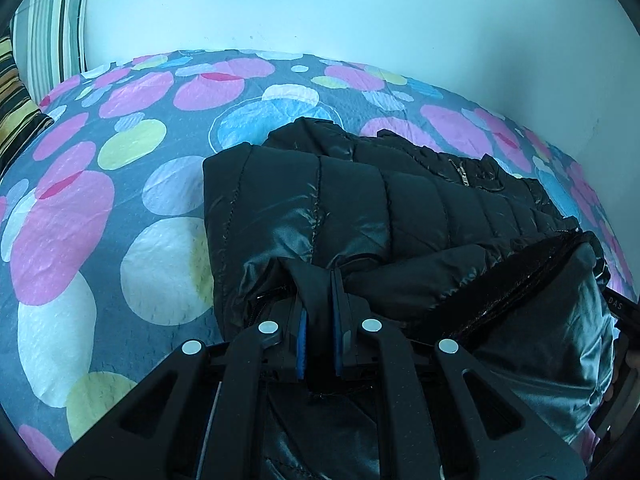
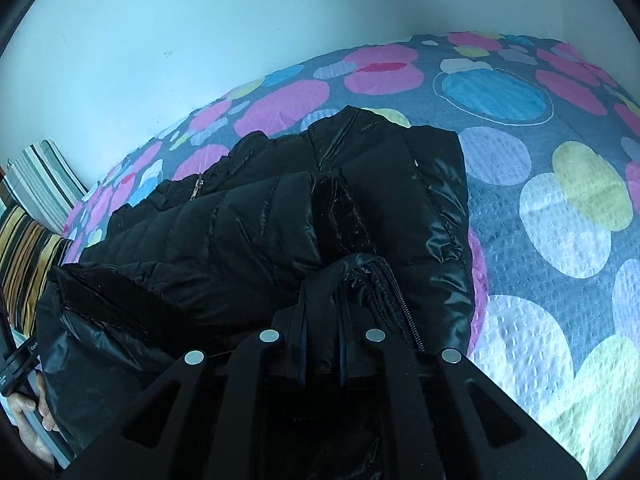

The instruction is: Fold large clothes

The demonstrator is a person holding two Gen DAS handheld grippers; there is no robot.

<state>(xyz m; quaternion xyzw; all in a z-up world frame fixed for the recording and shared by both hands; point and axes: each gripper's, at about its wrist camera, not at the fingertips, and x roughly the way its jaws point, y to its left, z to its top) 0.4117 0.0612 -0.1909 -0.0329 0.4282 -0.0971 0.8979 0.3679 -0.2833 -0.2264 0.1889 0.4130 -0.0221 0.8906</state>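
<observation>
A black quilted puffer jacket lies partly folded on the bed; it also fills the middle of the right wrist view. My left gripper is shut on a fold of the jacket's near edge, fabric pinched between the blue pads. My right gripper is shut on the jacket's near edge next to its zipper. The stretch of jacket between the two grippers is lifted and hangs toward the cameras. The other gripper's body shows at the right edge of the left wrist view.
The bedspread is grey with pink, blue, yellow and white circles; it also shows in the right wrist view. Striped pillows lie at the far left. A pale wall runs behind the bed.
</observation>
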